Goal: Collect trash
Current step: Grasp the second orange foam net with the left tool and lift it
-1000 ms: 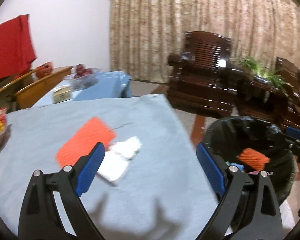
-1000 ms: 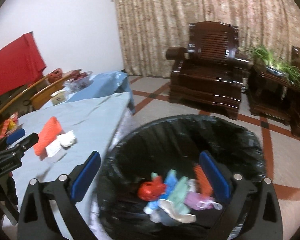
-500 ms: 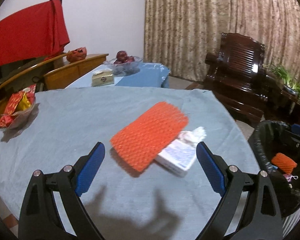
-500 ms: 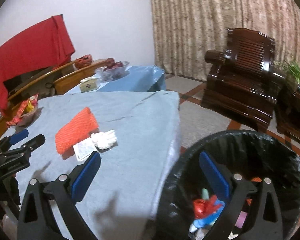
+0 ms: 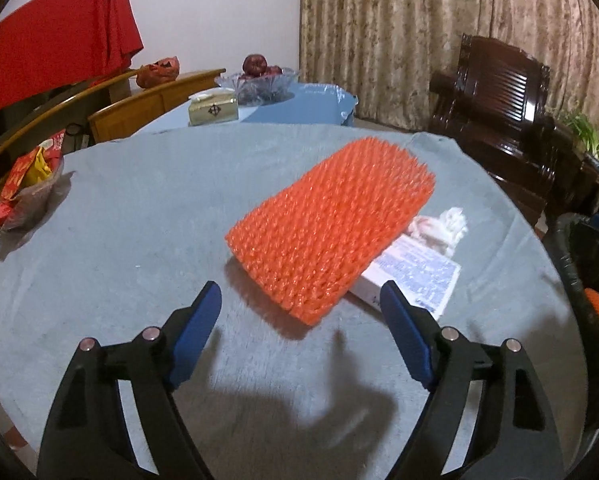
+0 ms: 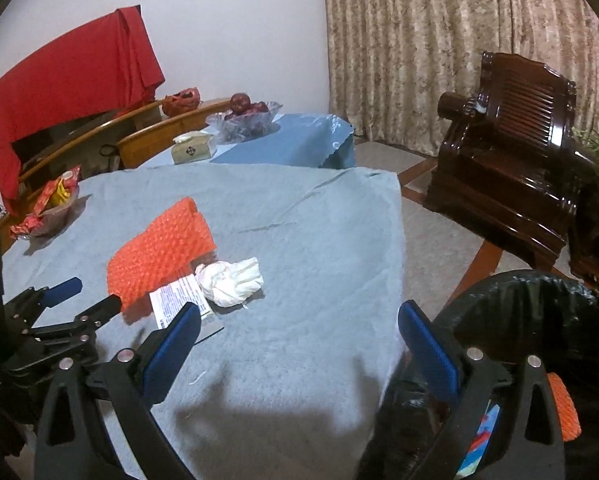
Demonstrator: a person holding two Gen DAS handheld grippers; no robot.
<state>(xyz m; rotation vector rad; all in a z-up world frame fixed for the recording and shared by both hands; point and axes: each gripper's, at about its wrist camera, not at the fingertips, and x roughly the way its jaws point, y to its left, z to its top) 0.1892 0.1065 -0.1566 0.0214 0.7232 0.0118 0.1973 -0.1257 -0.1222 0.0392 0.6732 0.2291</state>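
An orange foam net point(image 5: 331, 232) lies on the grey-blue tablecloth point(image 5: 139, 240), partly over a white printed packet point(image 5: 415, 276). A crumpled white tissue point(image 5: 453, 222) sits beside them. My left gripper point(image 5: 300, 296) hovers at the net's near corner. Its jaws are closing, the pads are clear of the net, and the corner sits just between the fingertips. In the right wrist view the net point(image 6: 163, 256), packet point(image 6: 177, 300) and tissue point(image 6: 231, 282) lie ahead to the left. My right gripper point(image 6: 299, 316) is open and empty over the table's near edge, beside the black-bagged bin point(image 6: 539, 312).
A bowl of red snack wrappers point(image 5: 23, 188) sits at the table's left. A tissue box point(image 5: 213, 109) and fruit bowl point(image 5: 259, 76) stand on the blue table behind. Wooden chairs point(image 5: 155, 100) are at the back left, a dark armchair point(image 5: 495, 92) to the right.
Both views have swung left from the bin toward the table. My left gripper has come down close to the orange net and its jaws have narrowed. My right gripper left the bin's mouth.
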